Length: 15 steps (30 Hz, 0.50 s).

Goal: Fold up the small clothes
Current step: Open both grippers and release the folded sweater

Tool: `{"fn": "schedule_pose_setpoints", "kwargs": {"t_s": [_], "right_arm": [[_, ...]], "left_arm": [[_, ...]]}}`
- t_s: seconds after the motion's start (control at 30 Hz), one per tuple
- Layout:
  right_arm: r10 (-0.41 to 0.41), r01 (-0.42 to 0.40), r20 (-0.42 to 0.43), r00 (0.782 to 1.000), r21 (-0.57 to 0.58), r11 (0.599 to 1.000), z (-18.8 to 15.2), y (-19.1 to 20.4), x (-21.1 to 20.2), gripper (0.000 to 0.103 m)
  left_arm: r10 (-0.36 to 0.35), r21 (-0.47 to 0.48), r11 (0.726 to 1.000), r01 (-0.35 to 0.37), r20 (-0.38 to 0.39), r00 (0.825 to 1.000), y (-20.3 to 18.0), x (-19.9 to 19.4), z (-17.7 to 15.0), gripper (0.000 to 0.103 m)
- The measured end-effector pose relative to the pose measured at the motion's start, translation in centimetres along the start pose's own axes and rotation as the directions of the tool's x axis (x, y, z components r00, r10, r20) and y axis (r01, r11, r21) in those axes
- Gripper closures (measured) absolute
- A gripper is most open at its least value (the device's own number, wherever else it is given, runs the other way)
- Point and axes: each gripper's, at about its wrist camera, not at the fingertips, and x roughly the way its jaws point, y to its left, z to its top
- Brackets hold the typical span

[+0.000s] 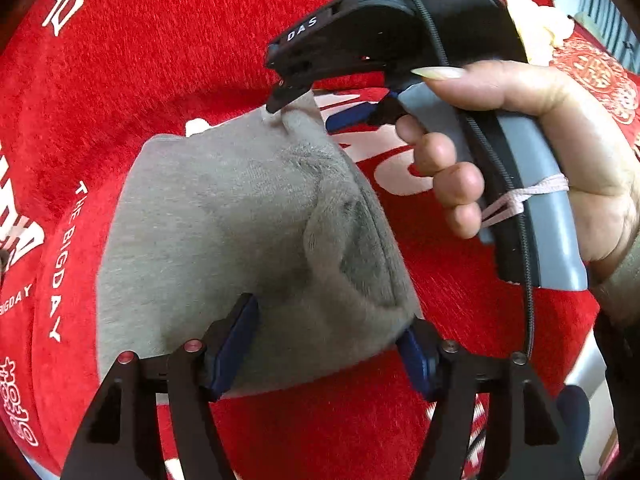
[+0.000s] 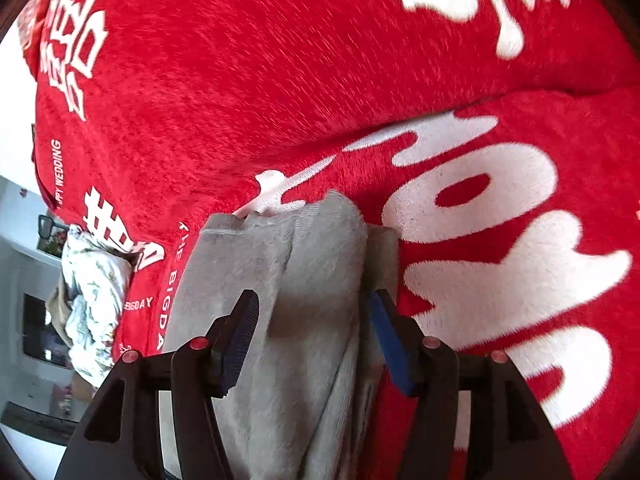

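A small grey fleece garment (image 1: 240, 224) lies partly folded on a red plush blanket (image 1: 180, 60). My left gripper (image 1: 332, 344) is open, its blue-padded fingers either side of the garment's near edge. My right gripper (image 1: 298, 110) shows in the left wrist view at the garment's far corner, with its tips touching the cloth; a hand holds its grey handle. In the right wrist view the right gripper (image 2: 316, 320) is open, with a raised fold of the grey garment (image 2: 312, 264) between its fingers, which stand apart and do not pinch it.
The red blanket (image 2: 260, 80) with white lettering covers the whole surface and has a ridge behind the garment. A crumpled white patterned cloth (image 2: 96, 292) lies at the blanket's left edge. A pale cloth (image 1: 536, 24) lies at the far right.
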Motion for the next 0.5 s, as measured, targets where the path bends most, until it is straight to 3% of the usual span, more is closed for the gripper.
{"fn": "schedule_pose_setpoints", "kwargs": {"t_s": [0.1,0.23,0.3,0.4,0.47,0.5], "right_arm": [[0.003,0.000,0.071,0.997,-0.049,0.999,-0.9,1.6,-3.2,0.040],[0.092,-0.076,0.103,0.990,-0.157,0.985,-2.9,4.4,-6.1,0.036],[0.150,-0.136,0.071,0.986,-0.177,0.975,-3.9,5.1,-5.9,0.033],[0.160,-0.160,-0.015,0.987,-0.147,0.976,-5.4,4.3,-3.5,0.033],[0.093,-0.094,-0.017,0.996,-0.122,0.988,-5.8,3.0,-2.4,0.033],[0.075,-0.075,-0.006,0.997,-0.111,0.991,-5.8,2.5,-2.3,0.035]], "left_arm": [[-0.110,0.007,0.994,0.110,0.063,0.992,1.7,-3.6,-0.8,0.035],[-0.203,-0.051,0.976,0.213,0.160,0.966,5.9,-6.5,-0.5,0.035],[-0.183,-0.147,0.967,0.207,0.162,0.970,8.5,-5.7,0.3,0.017],[-0.098,-0.232,0.965,0.122,0.110,0.989,11.2,-2.6,1.0,0.017],[-0.012,-0.272,0.962,0.024,0.047,0.999,12.9,0.1,0.8,0.017],[-0.019,-0.292,0.956,0.024,0.019,1.000,13.6,1.1,0.6,0.017]]}}
